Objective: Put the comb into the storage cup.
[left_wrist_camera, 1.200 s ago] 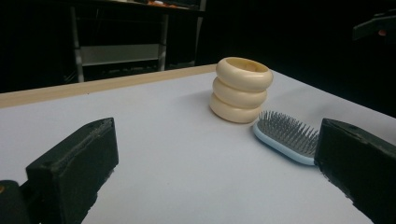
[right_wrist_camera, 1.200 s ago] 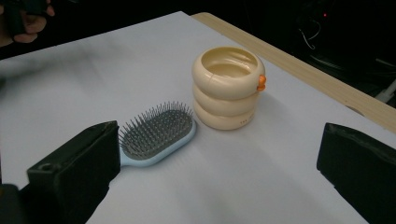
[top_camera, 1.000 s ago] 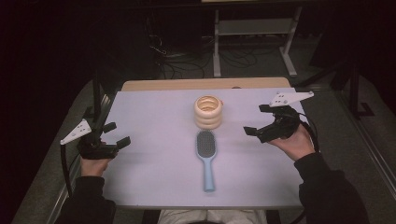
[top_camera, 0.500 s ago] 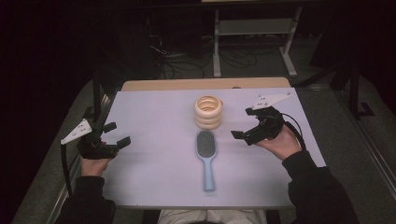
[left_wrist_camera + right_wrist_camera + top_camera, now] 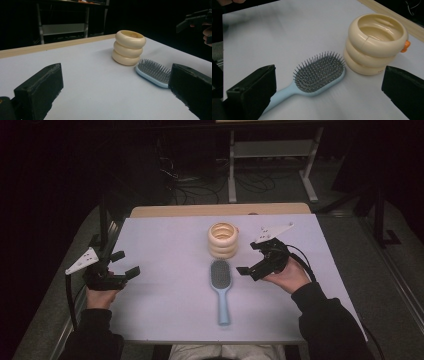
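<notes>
the fingers of both grippers stand wide apart, holding nothing. the right gripper (image 5: 253, 258) hovers just right of the hairbrush (image 5: 221, 285), jaws aimed toward its bristled head. the light blue hairbrush lies bristles up mid-table (image 5: 165, 240), head touching or nearly touching the cream ringed holder (image 5: 223, 239). the left gripper (image 5: 125, 264) sits near the table's left edge, well apart from both.

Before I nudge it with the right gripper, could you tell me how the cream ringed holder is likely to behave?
The cream ringed holder looks hollow and open-topped, so it is probably light and may slide on the smooth white table rather than resist. Its glossy, rounded rings could be slippery in a gripper. It stands taller than the hairbrush beside it, so a high push might tip it.
</notes>
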`<state>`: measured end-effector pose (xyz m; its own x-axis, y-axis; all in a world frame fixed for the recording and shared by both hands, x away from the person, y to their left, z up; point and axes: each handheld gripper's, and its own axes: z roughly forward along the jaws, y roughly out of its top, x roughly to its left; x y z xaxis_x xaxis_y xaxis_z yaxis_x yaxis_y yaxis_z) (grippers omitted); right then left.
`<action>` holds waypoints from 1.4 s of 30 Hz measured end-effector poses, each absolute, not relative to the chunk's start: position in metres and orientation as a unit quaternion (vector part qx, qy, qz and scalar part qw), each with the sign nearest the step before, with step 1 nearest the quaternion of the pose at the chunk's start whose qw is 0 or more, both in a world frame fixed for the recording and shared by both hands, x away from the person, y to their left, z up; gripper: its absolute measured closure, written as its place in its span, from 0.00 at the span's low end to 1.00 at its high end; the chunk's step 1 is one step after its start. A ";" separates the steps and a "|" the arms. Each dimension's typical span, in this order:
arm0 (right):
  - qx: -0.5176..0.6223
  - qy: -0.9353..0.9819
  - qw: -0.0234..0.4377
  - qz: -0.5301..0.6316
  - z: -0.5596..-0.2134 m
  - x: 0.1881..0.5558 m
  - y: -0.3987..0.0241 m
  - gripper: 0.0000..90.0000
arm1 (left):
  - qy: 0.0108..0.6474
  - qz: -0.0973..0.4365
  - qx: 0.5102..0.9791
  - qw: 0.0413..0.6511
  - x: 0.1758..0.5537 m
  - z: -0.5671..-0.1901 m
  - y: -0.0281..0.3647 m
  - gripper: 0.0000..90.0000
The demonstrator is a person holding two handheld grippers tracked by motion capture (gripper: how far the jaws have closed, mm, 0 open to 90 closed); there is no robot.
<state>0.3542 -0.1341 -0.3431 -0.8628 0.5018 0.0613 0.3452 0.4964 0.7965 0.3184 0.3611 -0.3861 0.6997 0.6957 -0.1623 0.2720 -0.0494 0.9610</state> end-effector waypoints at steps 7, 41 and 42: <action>0.239 0.864 0.081 0.436 -0.349 0.356 -0.122 0.00 | 0.344 0.178 0.702 0.598 0.318 -0.386 0.361 0.00; 0.196 0.892 0.034 0.407 -0.381 0.352 -0.075 0.00 | 0.345 0.177 0.703 0.596 0.319 -0.387 0.361 0.00; 0.194 0.893 0.032 0.405 -0.383 0.352 -0.072 0.00 | 0.344 0.177 0.704 0.596 0.319 -0.387 0.361 0.00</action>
<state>0.3516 -0.0723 -0.3826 -0.9225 0.3729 0.0998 0.3209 0.5969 0.7353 0.3191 0.3610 -0.3865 0.7004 0.6954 -0.1612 0.2733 -0.0527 0.9605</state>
